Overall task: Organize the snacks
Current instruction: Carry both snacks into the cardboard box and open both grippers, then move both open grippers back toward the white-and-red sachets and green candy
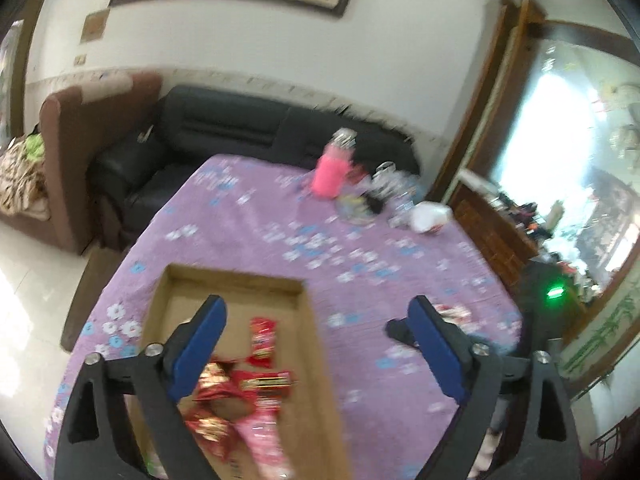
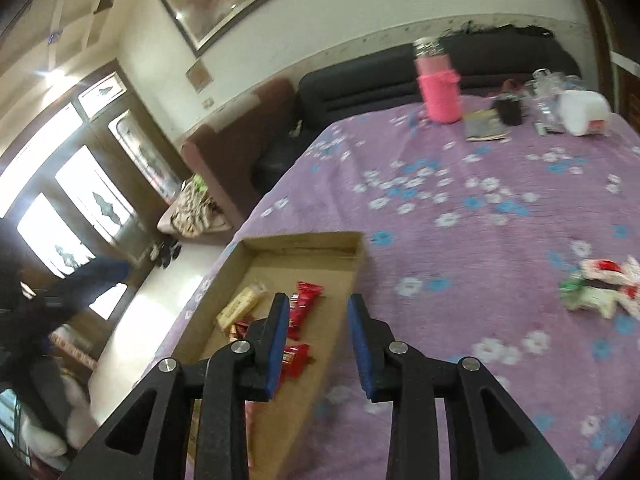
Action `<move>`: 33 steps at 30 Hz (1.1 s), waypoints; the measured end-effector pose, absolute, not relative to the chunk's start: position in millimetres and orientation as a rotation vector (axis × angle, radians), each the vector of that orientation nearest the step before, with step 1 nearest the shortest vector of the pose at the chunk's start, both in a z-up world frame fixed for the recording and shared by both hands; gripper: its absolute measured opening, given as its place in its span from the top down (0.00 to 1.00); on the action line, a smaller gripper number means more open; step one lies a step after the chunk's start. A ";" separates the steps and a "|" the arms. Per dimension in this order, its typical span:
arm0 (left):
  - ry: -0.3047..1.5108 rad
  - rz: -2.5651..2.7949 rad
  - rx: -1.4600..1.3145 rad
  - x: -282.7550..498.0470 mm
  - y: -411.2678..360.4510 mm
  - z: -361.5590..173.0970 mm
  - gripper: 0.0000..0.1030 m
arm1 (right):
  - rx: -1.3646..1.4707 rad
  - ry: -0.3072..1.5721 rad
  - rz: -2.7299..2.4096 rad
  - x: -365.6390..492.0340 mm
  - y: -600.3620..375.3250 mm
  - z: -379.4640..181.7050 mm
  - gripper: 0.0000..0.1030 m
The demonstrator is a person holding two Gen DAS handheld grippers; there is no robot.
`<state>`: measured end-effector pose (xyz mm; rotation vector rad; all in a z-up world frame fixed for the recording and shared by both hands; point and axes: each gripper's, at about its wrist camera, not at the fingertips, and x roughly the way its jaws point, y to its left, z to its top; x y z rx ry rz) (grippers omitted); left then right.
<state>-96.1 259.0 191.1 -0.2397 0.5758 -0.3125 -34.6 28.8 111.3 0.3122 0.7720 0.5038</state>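
An open cardboard box lies on the purple flowered tablecloth. Inside it are red snack packets, a pink packet and a tan bar. My left gripper hangs above the box, open wide, nothing between its blue pads. My right gripper hovers over the box's near right wall, open by a narrow gap and empty. More wrapped snacks lie loose on the cloth to the right.
At the table's far end stand a pink bottle, a white container, a clear jar and small items. A black sofa and a brown chair stand beyond the table. A dark sleeve shows at left.
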 end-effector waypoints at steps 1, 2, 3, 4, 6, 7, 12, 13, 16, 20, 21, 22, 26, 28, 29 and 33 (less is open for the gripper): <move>0.526 -0.352 -0.255 -109.4 252.2 199.5 0.07 | 0.322 0.767 0.487 -37.6 18.5 111.8 0.68; 0.492 -0.393 -0.269 -119.6 245.9 205.3 0.06 | 0.335 0.763 0.470 -40.6 8.2 111.5 0.68; 0.471 -0.438 -0.282 -127.6 239.9 208.8 0.04 | 0.343 0.761 0.459 -42.9 1.5 110.6 0.68; 0.460 -0.479 -0.291 -134.4 233.5 211.0 0.04 | 0.353 0.761 0.444 -45.7 -7.8 109.3 0.68; 0.471 -0.553 -0.300 -146.2 214.4 210.9 0.04 | 0.374 0.760 0.419 -51.6 -24.8 107.2 0.68; 0.495 -0.570 -0.293 -150.0 202.4 208.8 0.04 | 0.388 0.760 0.407 -54.3 -33.3 105.5 0.68; 0.552 -0.598 -0.262 -157.9 164.9 201.4 0.04 | 0.435 0.749 0.367 -67.4 -70.3 102.5 0.68; 0.558 -0.600 -0.270 -158.3 161.0 199.5 0.04 | 0.436 0.744 0.358 -70.4 -76.6 102.9 0.68; 0.552 -0.590 -0.276 -164.8 154.2 198.7 0.04 | 0.442 0.733 0.333 -80.0 -94.7 103.7 0.68; 0.502 -0.538 -0.209 -178.9 141.3 204.9 0.04 | 0.461 0.722 0.302 -89.7 -116.3 103.7 0.68; 0.500 -0.530 -0.194 -181.0 138.1 205.6 0.04 | 0.467 0.719 0.298 -92.7 -120.6 103.4 0.68; 0.506 -0.537 -0.189 -183.0 133.9 206.1 0.04 | 0.474 0.715 0.295 -95.7 -125.3 103.7 0.68; 0.516 -0.547 -0.179 -188.6 124.8 205.2 0.04 | 0.483 0.702 0.286 -105.0 -136.0 106.5 0.68; 0.516 -0.540 -0.167 -192.0 119.2 203.4 0.04 | 0.484 0.694 0.281 -110.0 -139.6 108.8 0.67; 0.520 -0.537 -0.163 -191.5 117.0 201.9 0.04 | 0.483 0.691 0.278 -111.1 -141.9 110.0 0.65; 0.558 -0.564 -0.163 -187.5 108.0 193.8 0.04 | 0.472 0.680 0.264 -112.6 -150.6 112.1 0.60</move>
